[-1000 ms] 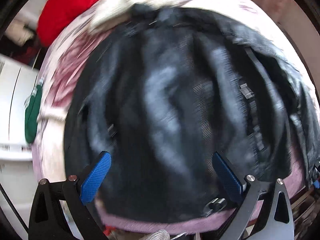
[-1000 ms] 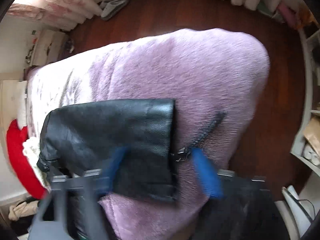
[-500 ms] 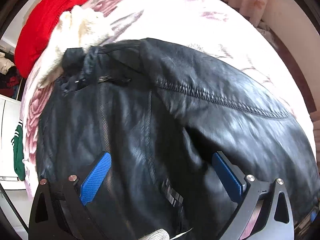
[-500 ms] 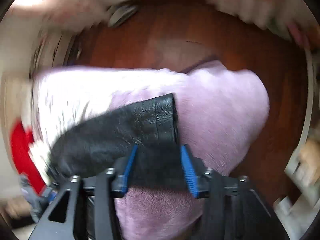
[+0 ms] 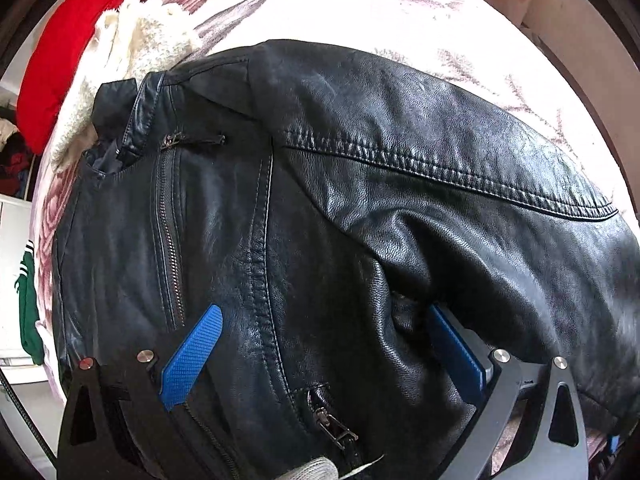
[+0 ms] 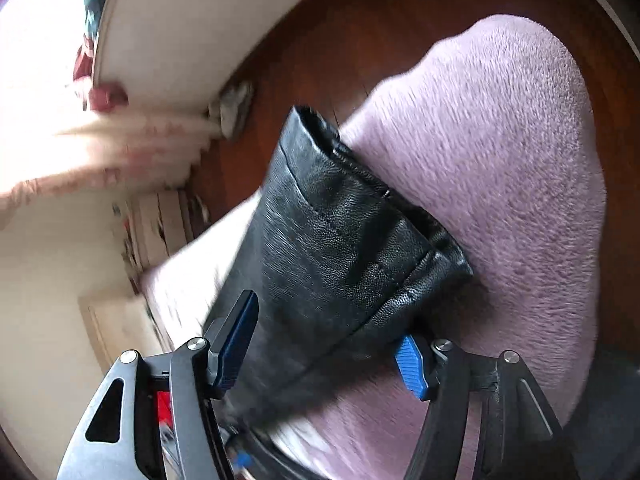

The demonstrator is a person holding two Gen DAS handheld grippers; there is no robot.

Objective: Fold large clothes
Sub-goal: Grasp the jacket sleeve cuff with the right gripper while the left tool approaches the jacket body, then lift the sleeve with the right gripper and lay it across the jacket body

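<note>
A black leather jacket [image 5: 320,220] lies on a bed and fills the left wrist view, front up, with its zip and collar at the left. My left gripper [image 5: 320,344] is open, its blue pads spread over the jacket's lower front; the right pad is partly tucked under a fold of the sleeve. In the right wrist view the jacket's sleeve cuff [image 6: 352,232] is lifted off the purple fleece blanket [image 6: 500,160]. My right gripper [image 6: 328,340] straddles the sleeve with its jaws wide; I cannot tell whether the pads press on it.
A red garment [image 5: 60,60] and a cream fleece garment [image 5: 136,40] lie at the bed's far left. A green garment [image 5: 26,308] hangs at the left edge. Dark wood floor [image 6: 360,40], curtains and a white wall surround the bed.
The left gripper has drawn closer over the jacket front, staying open. The right gripper closed in around the sleeve cuff, then lifted and turned it off the blanket.
</note>
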